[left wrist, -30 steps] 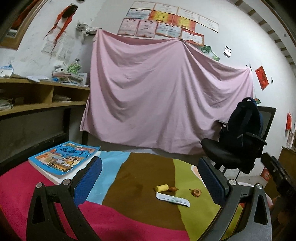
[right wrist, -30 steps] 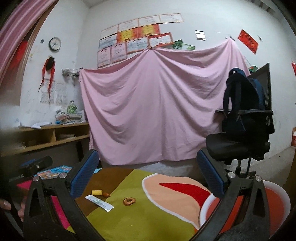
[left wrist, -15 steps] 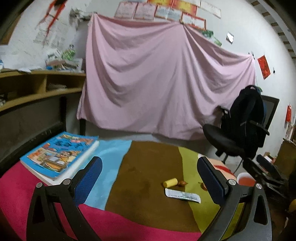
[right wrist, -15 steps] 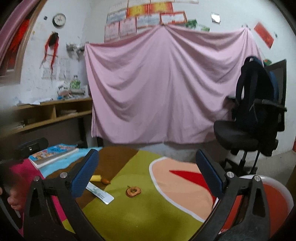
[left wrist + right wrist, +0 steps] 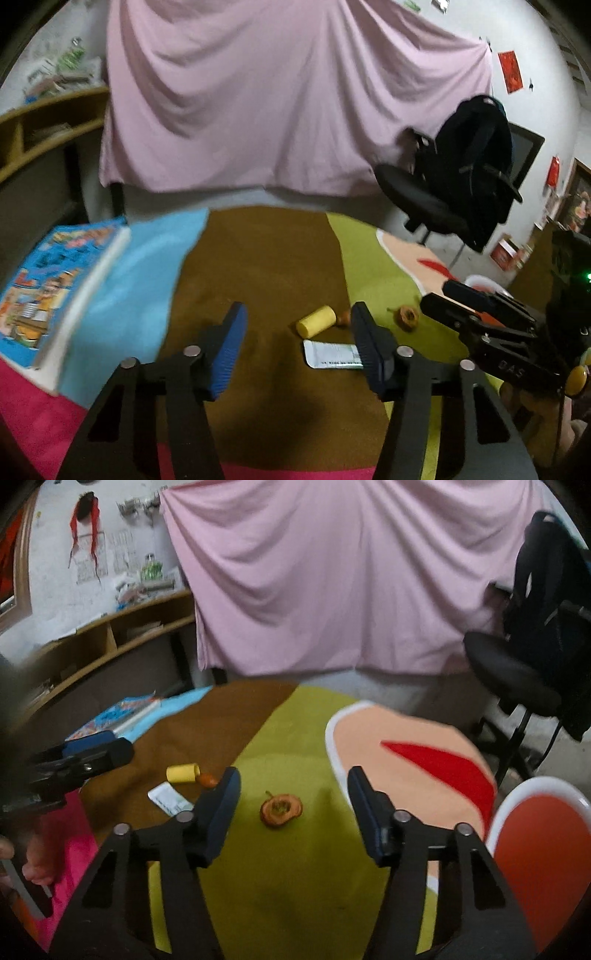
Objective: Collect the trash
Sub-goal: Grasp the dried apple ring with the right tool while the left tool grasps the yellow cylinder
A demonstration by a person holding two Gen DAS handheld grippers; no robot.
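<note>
Both sets of jaws apart and empty: right gripper [image 5: 293, 805] lined up over fruit scrap [image 5: 280, 809] on the table's green patch [image 5: 295, 867]; best lowered straight, centred, before closing; left gripper [image 5: 297, 345] hovers near wrapper [image 5: 328, 354].

I note both units alike: left gripper [image 5: 297, 338] and right gripper [image 5: 293, 805] show black angular frames, silver pivot screws, ribbed blue pads [image 5: 227, 345].

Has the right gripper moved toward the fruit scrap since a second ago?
Yes. In the right wrist view the right gripper has dropped forward: the fruit scrap now sits between its open fingers, and the pink sheet looms larger.
</note>
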